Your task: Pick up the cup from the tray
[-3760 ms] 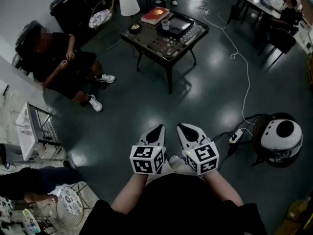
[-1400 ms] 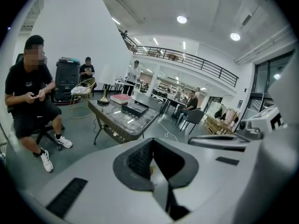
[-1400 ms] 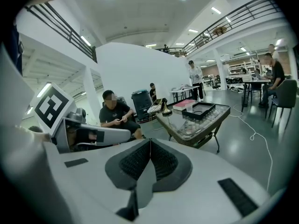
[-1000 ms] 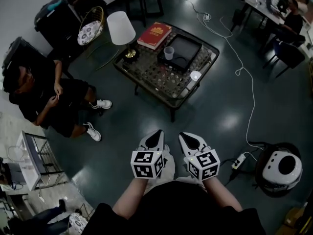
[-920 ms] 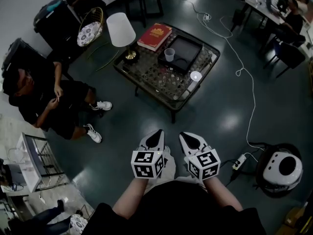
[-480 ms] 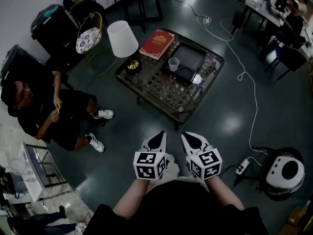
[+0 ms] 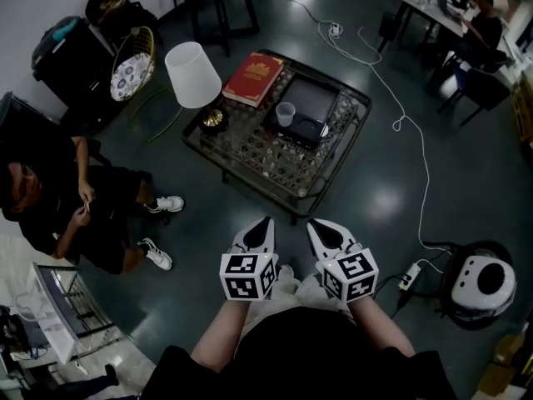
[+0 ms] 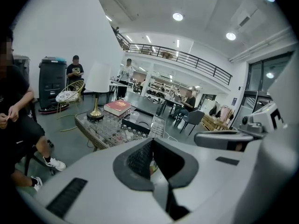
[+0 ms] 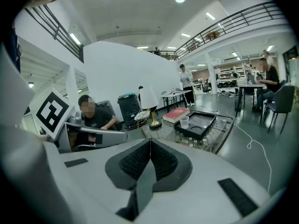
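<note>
1. Head view: the cup (image 7: 286, 113) is small, and what it contains cannot be told. It stands at the edge of the black tray (image 7: 316, 97) on the side toward the red book (image 7: 253, 78). Whether it sits fully inside the rim is not clear at this size.
2. Left gripper view: the gripper's own body cuts off the near part of the table (image 8: 107, 127). The cup (image 8: 134, 116) is only a pale speck beside the dark tray.
3. Right gripper view: the cup (image 9: 184, 121) is clearer here. It is upright, pale and translucent, wider at the mouth, and stands at the tray's (image 9: 205, 119) corner nearest the book.
4. The tray lies on a glass-topped low table (image 7: 250, 144). A white-shaded lamp (image 7: 192, 75) stands at the far-left corner.
5. Left gripper (image 7: 265, 223): pads pressed together, nothing between them. It is held low in front of the person, well apart from the table.
6. Right gripper (image 7: 321, 225): jaws likewise closed on nothing, just beside the left one.
7. A seated person (image 7: 75, 215) is at the left, partly cut off by the frame edge.
</note>
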`<state>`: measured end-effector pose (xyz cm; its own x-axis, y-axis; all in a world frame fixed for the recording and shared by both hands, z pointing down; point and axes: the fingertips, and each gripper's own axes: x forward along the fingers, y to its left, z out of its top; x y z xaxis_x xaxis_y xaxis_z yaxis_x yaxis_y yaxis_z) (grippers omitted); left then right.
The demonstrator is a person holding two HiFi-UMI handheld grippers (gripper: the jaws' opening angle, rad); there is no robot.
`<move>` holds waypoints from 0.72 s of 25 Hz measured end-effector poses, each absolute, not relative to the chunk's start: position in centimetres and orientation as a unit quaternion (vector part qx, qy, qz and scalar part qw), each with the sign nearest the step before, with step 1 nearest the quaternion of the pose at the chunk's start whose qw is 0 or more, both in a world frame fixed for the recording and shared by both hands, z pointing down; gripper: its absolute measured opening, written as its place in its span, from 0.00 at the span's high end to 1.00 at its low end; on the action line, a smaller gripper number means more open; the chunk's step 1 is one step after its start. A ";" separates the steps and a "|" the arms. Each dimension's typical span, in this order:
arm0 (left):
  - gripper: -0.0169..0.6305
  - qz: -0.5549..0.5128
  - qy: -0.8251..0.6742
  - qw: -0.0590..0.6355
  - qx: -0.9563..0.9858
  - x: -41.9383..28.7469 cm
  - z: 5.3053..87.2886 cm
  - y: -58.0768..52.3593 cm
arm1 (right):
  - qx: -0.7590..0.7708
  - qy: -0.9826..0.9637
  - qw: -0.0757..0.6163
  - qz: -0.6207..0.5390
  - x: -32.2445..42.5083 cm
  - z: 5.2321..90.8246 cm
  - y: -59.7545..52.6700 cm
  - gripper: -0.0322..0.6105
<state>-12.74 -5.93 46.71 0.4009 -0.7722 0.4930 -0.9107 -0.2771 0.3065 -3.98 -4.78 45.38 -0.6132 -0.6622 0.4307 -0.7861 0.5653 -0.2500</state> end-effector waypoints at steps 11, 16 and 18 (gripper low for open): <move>0.96 0.136 -0.528 0.284 0.788 -11.7 48.0 -7.7 | 0.427 -0.861 0.149 0.232 -2.7 46.3 -5.6 0.93; 0.96 0.140 -0.538 0.280 0.783 -11.4 48.2 -9.6 | 0.423 -0.865 0.138 0.233 -2.5 46.6 -8.3 0.93; 0.96 0.139 -0.542 0.280 0.780 -11.4 48.2 -10.6 | 0.421 -0.866 0.134 0.234 -2.4 46.5 -9.7 0.93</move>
